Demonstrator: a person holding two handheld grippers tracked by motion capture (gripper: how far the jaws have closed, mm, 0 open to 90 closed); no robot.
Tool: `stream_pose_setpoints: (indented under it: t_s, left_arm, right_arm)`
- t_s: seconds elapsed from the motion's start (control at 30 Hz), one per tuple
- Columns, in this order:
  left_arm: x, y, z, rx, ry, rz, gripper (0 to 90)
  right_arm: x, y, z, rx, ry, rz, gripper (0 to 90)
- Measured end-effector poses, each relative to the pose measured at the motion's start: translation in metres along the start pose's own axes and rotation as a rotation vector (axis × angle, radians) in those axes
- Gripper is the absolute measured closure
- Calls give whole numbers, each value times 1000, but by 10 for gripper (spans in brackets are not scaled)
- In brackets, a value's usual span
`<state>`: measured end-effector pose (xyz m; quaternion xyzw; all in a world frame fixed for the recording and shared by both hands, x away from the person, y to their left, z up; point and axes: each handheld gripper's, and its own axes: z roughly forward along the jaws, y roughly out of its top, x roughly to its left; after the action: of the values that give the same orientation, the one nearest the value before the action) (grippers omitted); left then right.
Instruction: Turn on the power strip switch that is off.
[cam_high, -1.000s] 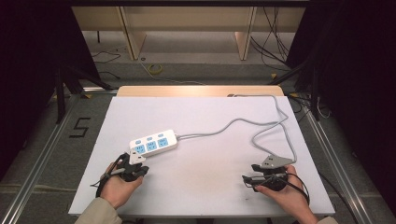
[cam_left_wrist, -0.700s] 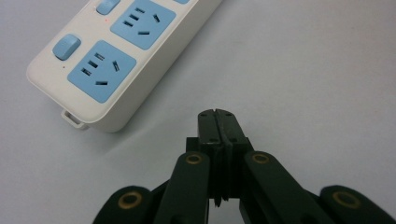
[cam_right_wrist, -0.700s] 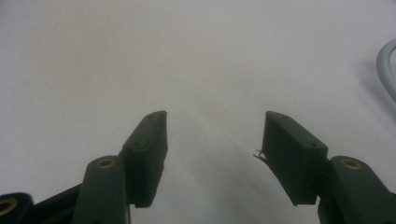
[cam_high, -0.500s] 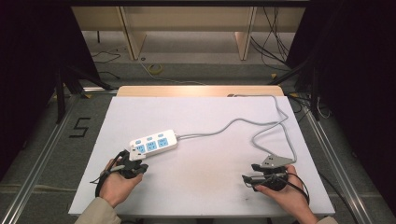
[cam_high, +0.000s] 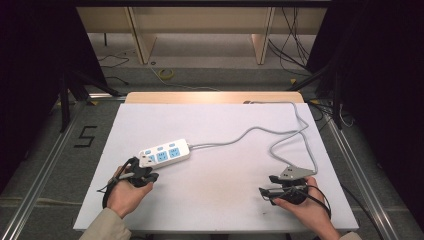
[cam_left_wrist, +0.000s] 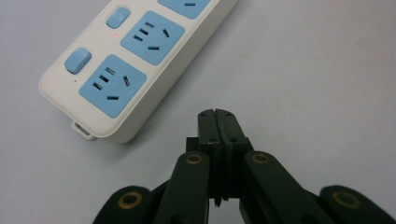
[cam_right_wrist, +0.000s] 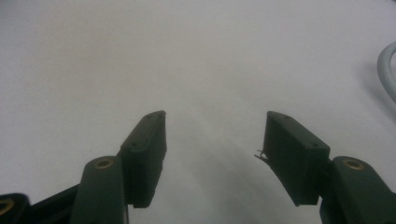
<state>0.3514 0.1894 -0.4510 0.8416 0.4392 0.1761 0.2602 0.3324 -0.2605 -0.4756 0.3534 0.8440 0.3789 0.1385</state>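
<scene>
White tabletop (cam_high: 220, 125) in dim room. White plastic power strip with blue sockets (cam_high: 164, 154) left of centre, grey cable (cam_high: 260, 131) trailing far right. Left claw (cam_left_wrist: 218, 119) pressed together, empty, just near of strip. Right claw (cam_right_wrist: 212, 135) spread, empty, well apart at right. Strip untouched; work seems barely begun.

Power strip (cam_high: 164, 154) on white table (cam_high: 225, 200)

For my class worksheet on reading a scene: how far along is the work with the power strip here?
Early on. Done: nothing visibly; the power strip lies flat on the table, its sockets vacant, its grey cable trailing away. In hand: the left gripper, jaws shut, sits just beside the strip's end without touching it. Left: any contact; the right gripper waits open over bare table.
</scene>
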Motion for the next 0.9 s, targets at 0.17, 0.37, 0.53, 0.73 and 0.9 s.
stream_pose_setpoints:
  t_s: [0.17,0.37,0.53,0.73,0.9]
  left_arm:
    - [4,3,-1,0,1,-8,898]
    - [8,6,-2,4,3,-24,898]
    - [10,8,-2,0,-2,-38,898]
    - [13,12,-3,7,7,-37,898]
    - [15,13,-4,10,2,-43,898]
  right_arm:
    - [-1,0,0,-3,-3,2,401]
    - [-1,0,0,-3,-3,2,400]
    - [-1,0,0,-3,-4,2,399]
    - [-1,1,0,-6,-5,3,398]
    - [-1,1,0,-9,-4,1,395]
